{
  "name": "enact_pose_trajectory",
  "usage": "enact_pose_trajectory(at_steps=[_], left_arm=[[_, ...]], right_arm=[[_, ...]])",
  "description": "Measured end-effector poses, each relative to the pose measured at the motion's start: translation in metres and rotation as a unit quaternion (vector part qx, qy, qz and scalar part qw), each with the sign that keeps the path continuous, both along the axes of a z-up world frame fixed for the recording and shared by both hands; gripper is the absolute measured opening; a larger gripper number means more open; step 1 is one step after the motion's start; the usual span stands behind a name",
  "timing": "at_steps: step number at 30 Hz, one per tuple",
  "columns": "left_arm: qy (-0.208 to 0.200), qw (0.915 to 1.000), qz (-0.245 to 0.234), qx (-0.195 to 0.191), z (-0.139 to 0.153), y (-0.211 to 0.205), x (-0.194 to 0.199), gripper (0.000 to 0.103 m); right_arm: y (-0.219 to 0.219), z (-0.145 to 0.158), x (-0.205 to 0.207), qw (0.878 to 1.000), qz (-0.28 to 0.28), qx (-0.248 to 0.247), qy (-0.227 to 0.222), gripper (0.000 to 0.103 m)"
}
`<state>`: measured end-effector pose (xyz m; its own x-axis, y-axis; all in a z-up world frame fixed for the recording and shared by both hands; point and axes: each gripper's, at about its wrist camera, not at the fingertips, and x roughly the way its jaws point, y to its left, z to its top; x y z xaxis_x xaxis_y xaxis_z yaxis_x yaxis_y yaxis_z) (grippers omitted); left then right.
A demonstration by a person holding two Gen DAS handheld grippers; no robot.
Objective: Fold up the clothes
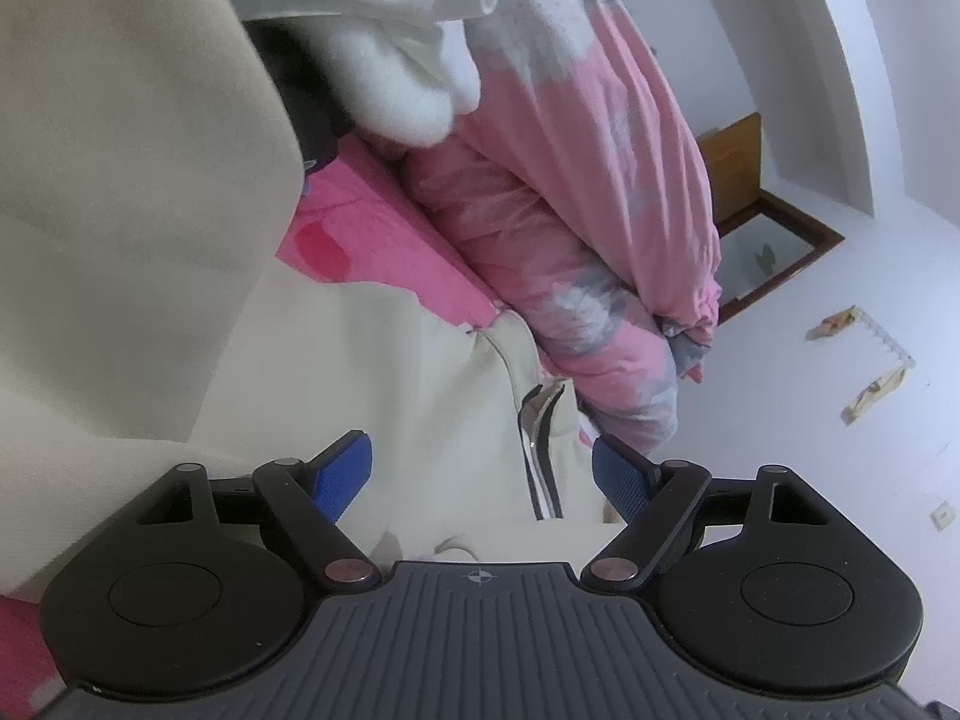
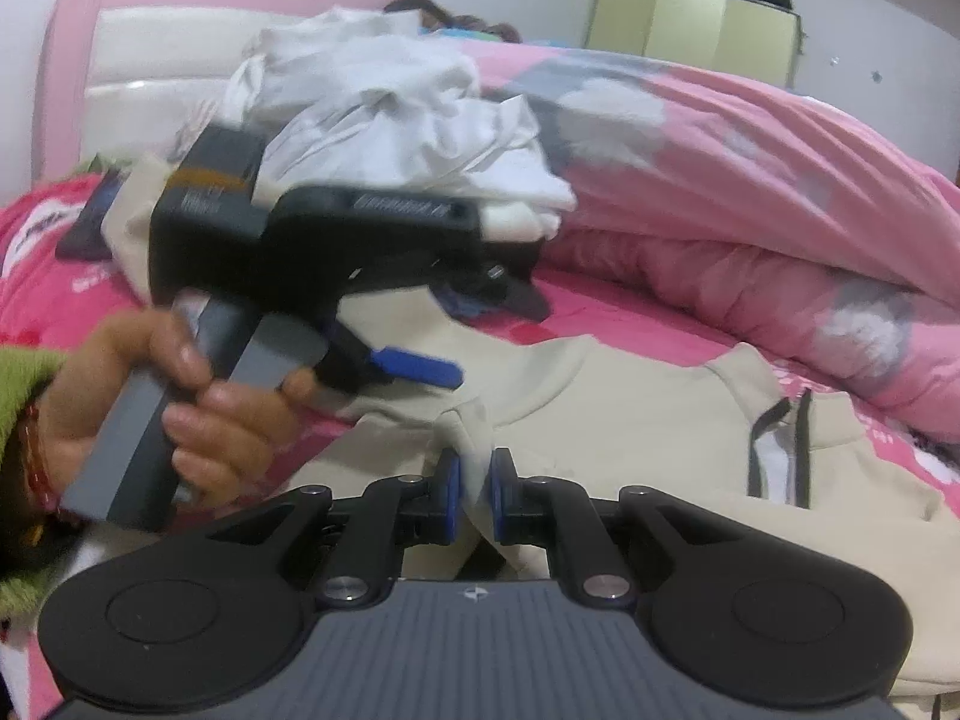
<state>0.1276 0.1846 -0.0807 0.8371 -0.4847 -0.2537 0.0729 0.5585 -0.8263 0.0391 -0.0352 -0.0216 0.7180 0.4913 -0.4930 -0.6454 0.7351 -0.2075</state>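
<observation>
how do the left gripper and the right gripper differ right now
The left gripper has its jaws spread wide, while the right gripper is nearly shut. The left grips nothing, only hovering over the cream zip-neck garment by its zipper; the right pinches a fold of that garment's fabric between its pads. Both have blue pads on black fingers and work the same garment on the pink bed.

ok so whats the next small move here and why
Probably bring the open left gripper onto the beige sweatshirt near its zip collar and close. The right gripper is already shut on a pinch of the cloth, while the left one's blue pads hold nothing, so a fold lacks its second grip.
</observation>
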Motion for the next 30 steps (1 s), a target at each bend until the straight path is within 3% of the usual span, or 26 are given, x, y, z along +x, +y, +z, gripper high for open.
enact_pose_trajectory(at_steps=[8, 10, 13, 15, 19, 23, 25, 28, 30], left_arm=[[-0.005, 0.9999, 0.005, 0.007, 0.002, 0.001, -0.001, 0.082], [-0.007, 0.9999, 0.004, 0.016, 0.003, -0.001, -0.002, 0.083], [-0.013, 0.9989, -0.002, 0.046, 0.007, -0.009, -0.004, 0.083], [-0.021, 0.9969, -0.010, 0.075, 0.012, -0.017, -0.006, 0.083], [-0.036, 0.9894, -0.047, 0.132, 0.020, -0.039, -0.012, 0.083], [-0.038, 0.9786, -0.076, 0.187, 0.019, -0.060, -0.015, 0.083], [-0.032, 0.9730, -0.079, 0.214, 0.016, -0.068, -0.014, 0.083], [-0.018, 0.9656, -0.079, 0.247, 0.010, -0.075, -0.010, 0.083], [-0.013, 0.9627, -0.078, 0.259, 0.007, -0.077, -0.009, 0.083]], right_arm=[[-0.019, 0.022, -0.013, 0.997, -0.020, 0.059, -0.039, 0.009], [-0.015, 0.013, -0.015, 0.999, 0.004, 0.029, -0.016, 0.010], [0.000, -0.013, -0.027, 0.997, 0.045, -0.066, 0.015, 0.015], [-0.002, -0.015, -0.040, 0.994, 0.063, -0.086, 0.009, 0.020], [-0.045, 0.014, -0.047, 0.996, 0.063, -0.001, 0.057, 0.026], [-0.113, 0.032, -0.029, 0.991, -0.053, 0.077, 0.091, 0.027], [-0.155, 0.035, -0.016, 0.977, -0.131, 0.126, 0.109, 0.028], [-0.225, 0.026, 0.003, 0.927, -0.260, 0.229, 0.141, 0.028], [-0.262, 0.015, 0.014, 0.895, -0.328, 0.264, 0.146, 0.028]])
